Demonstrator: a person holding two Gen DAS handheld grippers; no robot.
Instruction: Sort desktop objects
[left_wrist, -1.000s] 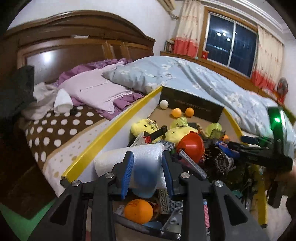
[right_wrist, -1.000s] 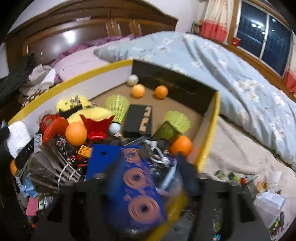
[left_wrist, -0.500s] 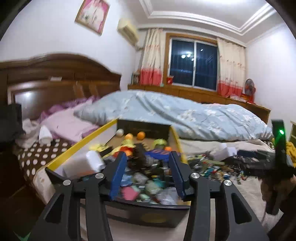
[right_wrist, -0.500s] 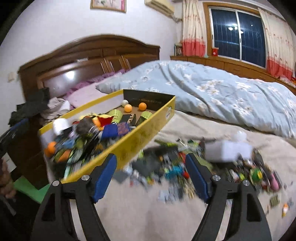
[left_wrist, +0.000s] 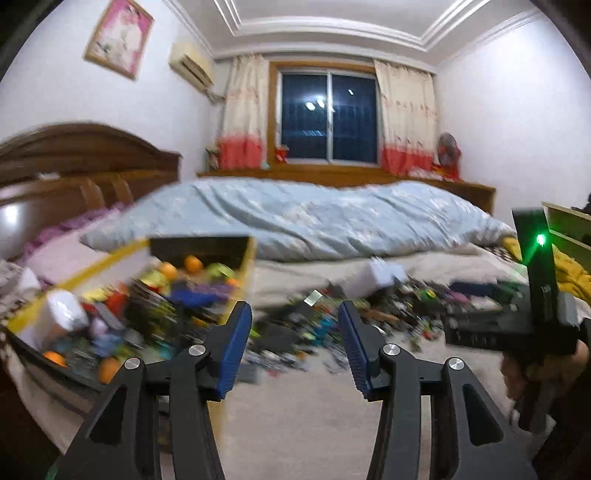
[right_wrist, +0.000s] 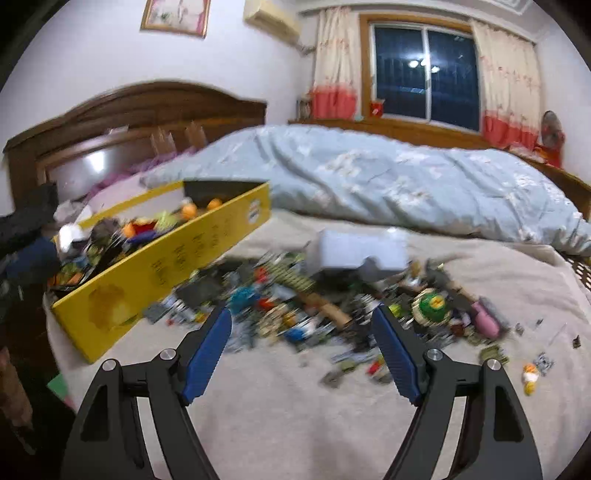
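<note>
**Left wrist view: both claws empty between box and pile**

Left wrist view first, reading from the left: we see the long yellow cardboard box (left_wrist: 110, 258) crammed with balls, plush and plastic bits, sitting on the beige bed sheet (left_wrist: 295, 424). Just right of it lies the scattered pile of small colourful toys and bricks (left_wrist: 295, 332), with a white plastic container (left_wrist: 380, 275) at its back edge. Our left gripper (left_wrist: 295, 347) has its blue-padded jaws parted with nothing between them, aimed at the near edge of the pile. At far right the right gripper (left_wrist: 480, 325) shows side-on, held in a hand (left_wrist: 532, 373).

From the right wrist view, the box (right_wrist: 159, 273) sits at left, the pile (right_wrist: 332, 306) centre, and a round green-and-yellow toy (right_wrist: 430, 304) towards the right. The right gripper (right_wrist: 301, 354) is spread wide and empty.

We judge we are between picks: nothing is in hand and the unsorted pile is the target. The next move calls for choosing one item at the pile's near edge, lowering a claw over it and closing cleanly, since the pieces lie crowded and motion blur hides detail.
</note>
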